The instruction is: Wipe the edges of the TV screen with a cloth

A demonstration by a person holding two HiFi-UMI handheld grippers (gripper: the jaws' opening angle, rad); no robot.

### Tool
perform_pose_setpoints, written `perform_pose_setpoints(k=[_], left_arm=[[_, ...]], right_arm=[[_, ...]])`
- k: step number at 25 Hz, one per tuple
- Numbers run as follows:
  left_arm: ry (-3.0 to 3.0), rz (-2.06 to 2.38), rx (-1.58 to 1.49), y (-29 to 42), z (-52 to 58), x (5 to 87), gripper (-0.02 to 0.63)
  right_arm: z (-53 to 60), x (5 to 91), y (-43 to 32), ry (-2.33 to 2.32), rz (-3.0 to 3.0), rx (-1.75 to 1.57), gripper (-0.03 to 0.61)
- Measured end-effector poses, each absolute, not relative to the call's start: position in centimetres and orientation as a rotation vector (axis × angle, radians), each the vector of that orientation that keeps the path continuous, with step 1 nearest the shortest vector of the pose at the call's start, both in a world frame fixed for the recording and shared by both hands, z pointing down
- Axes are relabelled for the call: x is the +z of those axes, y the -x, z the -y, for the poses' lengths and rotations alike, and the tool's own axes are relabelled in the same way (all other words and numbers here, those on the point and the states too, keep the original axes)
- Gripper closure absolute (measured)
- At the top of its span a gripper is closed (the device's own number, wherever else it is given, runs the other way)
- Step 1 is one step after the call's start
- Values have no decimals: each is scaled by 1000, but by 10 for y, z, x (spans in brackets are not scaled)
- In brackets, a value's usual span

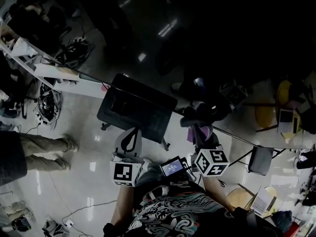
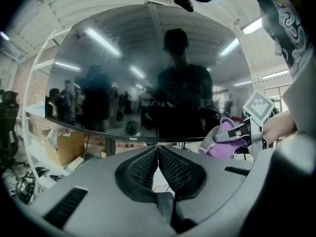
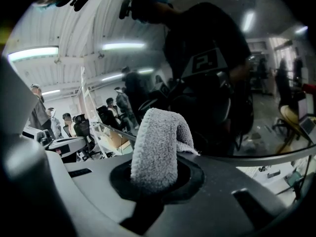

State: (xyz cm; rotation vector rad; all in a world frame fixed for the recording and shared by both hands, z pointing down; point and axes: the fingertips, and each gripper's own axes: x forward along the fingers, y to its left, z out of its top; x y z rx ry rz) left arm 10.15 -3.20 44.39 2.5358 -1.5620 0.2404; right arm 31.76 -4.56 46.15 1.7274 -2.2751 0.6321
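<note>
The TV screen [image 1: 136, 107] is a dark tilted panel on a stand, just ahead of both grippers. It fills the left gripper view, TV screen [image 2: 148, 73], with its lower edge running across the middle. My left gripper [image 2: 158, 154] is shut with nothing in it, below that lower edge. In the head view the left gripper [image 1: 130, 141] points at the screen's near edge. My right gripper [image 3: 155, 174] is shut on a folded cloth [image 3: 158, 137], which stands up in front of the screen [image 3: 222, 83]. The cloth [image 2: 224, 137] looks purple near the screen's lower right corner.
A person [image 1: 44, 149] stands on the floor at the left. White shelving [image 1: 49, 70] with cables runs along the left. Chairs [image 1: 260, 159] and a yellow stool [image 1: 266, 113] stand at the right. A cardboard box [image 2: 69, 147] sits under the screen beside its stand [image 2: 109, 146].
</note>
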Motion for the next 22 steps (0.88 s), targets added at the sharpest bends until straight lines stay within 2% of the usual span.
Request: perform_pose_setpoints(k=[22], left_arm=[[-2416,1842,300,-141,0,420,595]], right_arm=[[43,455,-324,-1624,2458,815,517]])
